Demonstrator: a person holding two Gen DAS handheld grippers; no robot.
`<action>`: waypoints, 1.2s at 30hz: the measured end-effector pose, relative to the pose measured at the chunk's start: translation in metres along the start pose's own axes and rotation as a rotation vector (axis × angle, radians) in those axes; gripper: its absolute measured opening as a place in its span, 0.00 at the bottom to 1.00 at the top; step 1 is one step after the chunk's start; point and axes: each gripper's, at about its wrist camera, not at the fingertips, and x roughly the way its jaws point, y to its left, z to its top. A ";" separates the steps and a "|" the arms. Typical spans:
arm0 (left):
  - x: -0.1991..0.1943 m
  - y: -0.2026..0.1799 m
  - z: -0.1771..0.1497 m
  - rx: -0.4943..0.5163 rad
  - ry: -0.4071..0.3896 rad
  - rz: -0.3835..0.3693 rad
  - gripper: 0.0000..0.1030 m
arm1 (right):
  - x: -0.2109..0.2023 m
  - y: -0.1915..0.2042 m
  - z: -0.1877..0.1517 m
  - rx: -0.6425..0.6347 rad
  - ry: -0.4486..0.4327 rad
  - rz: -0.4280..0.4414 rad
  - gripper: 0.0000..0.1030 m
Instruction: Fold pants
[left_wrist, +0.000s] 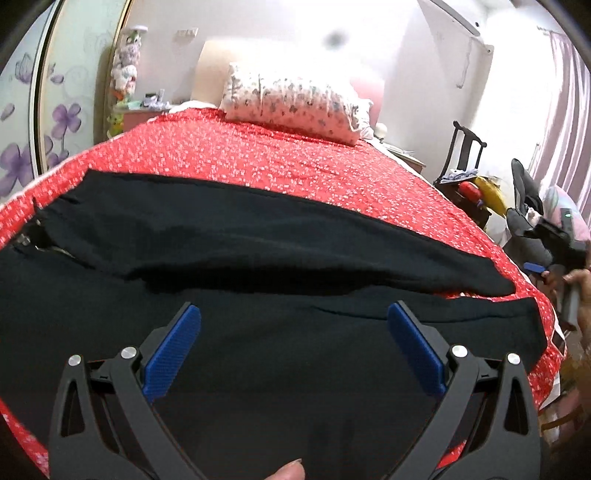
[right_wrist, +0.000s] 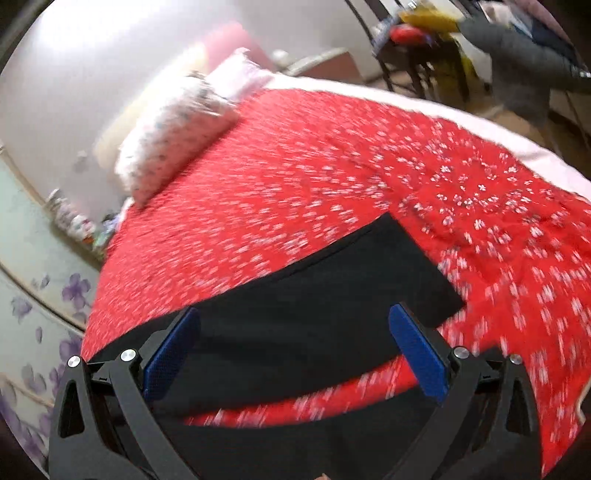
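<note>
– So, where are the pants (left_wrist: 236, 258)?

– Spread flat across the near end of the bed, on the red flowered bedspread (left_wrist: 280, 158). They are black and run left to right, the waist at the left and the two legs reaching toward the right edge. The far leg lies over the near one along the middle.

– And the left gripper (left_wrist: 294, 314)?

– It hangs over the near leg with its jaws wide apart and nothing between the blue pads (left_wrist: 173, 350). Whether it touches the cloth I cannot tell.

– The right one?

– From its own camera the right gripper (right_wrist: 294, 314) is also spread wide and holds nothing. It sits above the leg ends (right_wrist: 369, 280), with a strip of red showing between the two legs. That picture is blurred.

– Anything else on the bed?

– A flowered pillow (left_wrist: 295, 103) at the far end, well apart from the pants.
</note>
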 end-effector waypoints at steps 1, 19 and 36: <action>0.007 0.004 -0.001 -0.022 0.015 -0.013 0.98 | 0.012 -0.005 0.009 0.010 0.006 -0.019 0.99; 0.041 0.026 -0.017 -0.070 0.130 -0.087 0.98 | 0.138 -0.038 0.061 -0.070 0.040 -0.310 0.63; 0.043 0.024 -0.018 -0.050 0.157 -0.077 0.98 | 0.058 -0.011 0.033 -0.205 -0.110 -0.186 0.18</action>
